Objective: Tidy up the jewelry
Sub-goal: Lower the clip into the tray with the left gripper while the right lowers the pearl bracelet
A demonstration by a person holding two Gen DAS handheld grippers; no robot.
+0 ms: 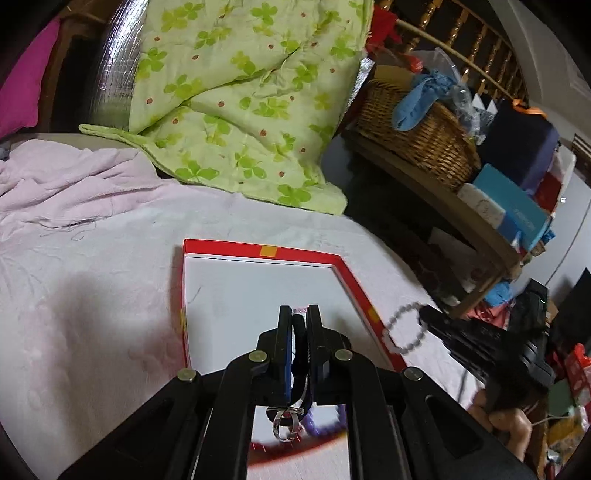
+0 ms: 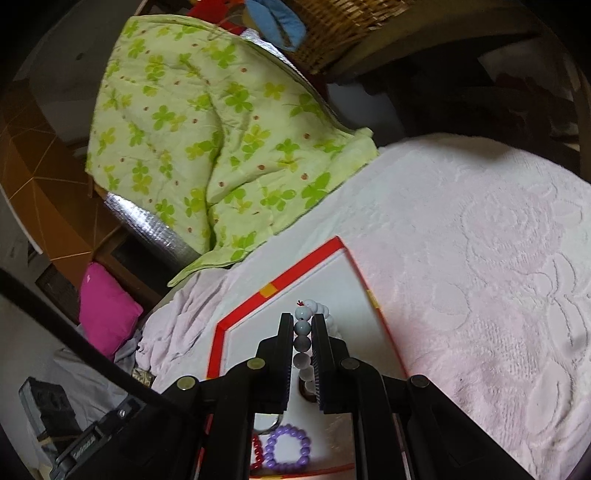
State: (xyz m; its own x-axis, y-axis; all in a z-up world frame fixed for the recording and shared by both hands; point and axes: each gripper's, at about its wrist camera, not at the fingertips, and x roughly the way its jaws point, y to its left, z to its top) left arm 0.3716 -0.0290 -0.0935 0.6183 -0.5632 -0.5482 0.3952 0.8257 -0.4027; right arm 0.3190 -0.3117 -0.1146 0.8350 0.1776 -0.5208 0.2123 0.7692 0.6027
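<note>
Red-rimmed tray [image 2: 280, 278] under both your grippers.
Left gripper [image 1: 299, 314] pinches a ringed cord [image 1: 300, 345]; right gripper [image 2: 302, 320] pinches pale bead bracelet [image 2: 303, 325].

You've got a white tray [image 2: 258, 325] with a red rim, a grey-white bead bracelet [image 2: 303, 334], a purple bracelet [image 2: 288, 446], a light-green clover-print quilt [image 1: 236, 96], a pale pink embossed blanket [image 2: 480, 266] and a magenta pillow [image 2: 105, 310].

hidden: purple bracelet [image 1: 325, 421] mostly behind fingers | blurred: grey bead bracelet [image 1: 404, 328] | cut off: wicker basket [image 2: 343, 26]
</note>
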